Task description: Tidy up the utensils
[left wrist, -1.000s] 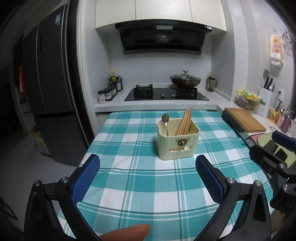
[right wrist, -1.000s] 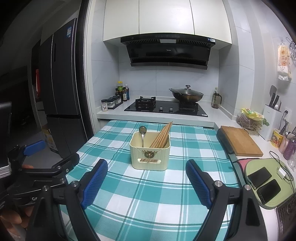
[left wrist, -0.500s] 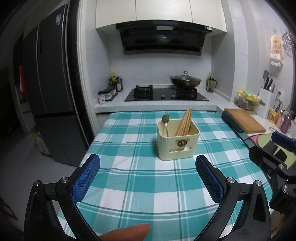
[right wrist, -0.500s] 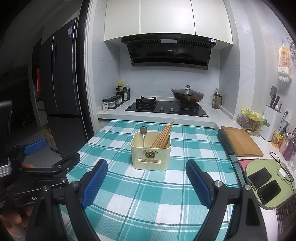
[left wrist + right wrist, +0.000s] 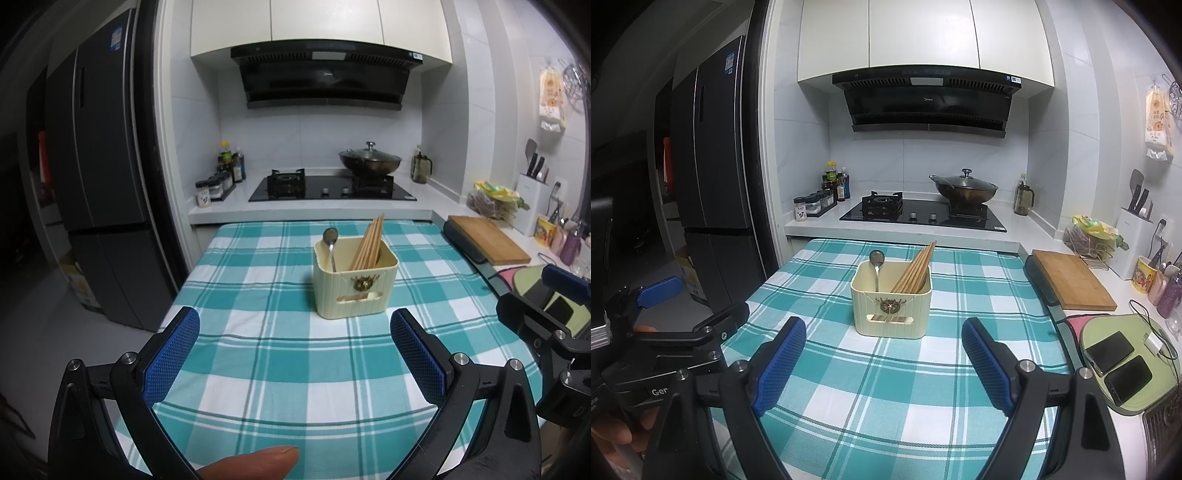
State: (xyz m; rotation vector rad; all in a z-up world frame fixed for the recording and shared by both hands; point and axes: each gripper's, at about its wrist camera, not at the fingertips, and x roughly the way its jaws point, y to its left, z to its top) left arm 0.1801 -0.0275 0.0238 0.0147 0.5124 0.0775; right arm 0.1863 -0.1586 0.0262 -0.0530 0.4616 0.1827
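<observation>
A cream utensil holder point(image 5: 355, 288) point(image 5: 891, 309) stands on the teal checked tablecloth point(image 5: 280, 354) point(image 5: 886, 391). In it lean a metal spoon point(image 5: 330, 240) point(image 5: 875, 264) on the left and a bundle of wooden chopsticks point(image 5: 368, 240) point(image 5: 916, 266) on the right. My left gripper point(image 5: 294, 325) hovers open over the cloth, short of the holder, with nothing between its blue pads. My right gripper point(image 5: 883, 334) is likewise open and empty, just in front of the holder. Each gripper shows at the edge of the other's view.
Behind the table runs a counter with a gas hob point(image 5: 921, 214), a lidded wok point(image 5: 966, 188) and spice jars point(image 5: 812, 202). A wooden cutting board point(image 5: 1071, 284), knife block and two phones point(image 5: 1117, 360) lie along the right. A dark fridge point(image 5: 107, 206) stands left.
</observation>
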